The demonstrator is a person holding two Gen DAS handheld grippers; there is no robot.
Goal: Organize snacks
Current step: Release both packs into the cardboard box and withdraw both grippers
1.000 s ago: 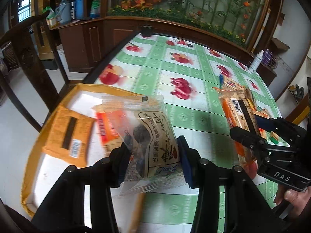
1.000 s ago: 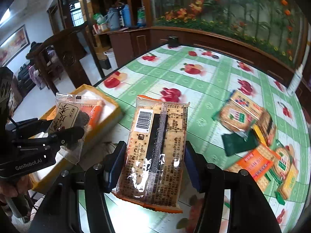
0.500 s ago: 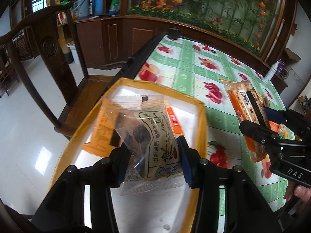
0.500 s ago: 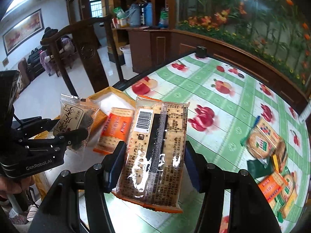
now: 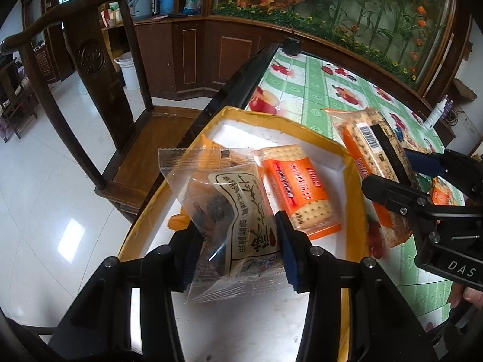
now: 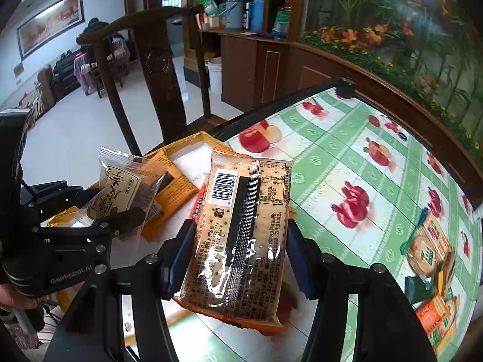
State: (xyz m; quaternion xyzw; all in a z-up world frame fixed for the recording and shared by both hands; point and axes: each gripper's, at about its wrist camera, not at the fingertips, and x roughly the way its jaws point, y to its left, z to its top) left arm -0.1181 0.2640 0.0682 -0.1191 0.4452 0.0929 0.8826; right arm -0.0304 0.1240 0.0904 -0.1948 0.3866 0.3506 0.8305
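Both tools gripped snacks: the left gripper (image 5: 238, 249) clamped a clear pastry packet (image 5: 229, 211) at lower centre, over the yellow-rimmed tray (image 5: 351, 181); the right gripper (image 6: 238, 259) pinched a cracker pack (image 6: 241, 235), barcode side up, mid-frame. Lowering each into bare tray floor beside the orange cracker pack (image 5: 297, 187) before letting go seemed wisest.

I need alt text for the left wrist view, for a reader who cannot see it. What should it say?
The left tool grips a clear snack packet above a yellow-rimmed white tray holding an orange cracker pack. On the right, the right tool holds a long cracker pack over the green fruit-print tablecloth; a dark wooden chair stands left.
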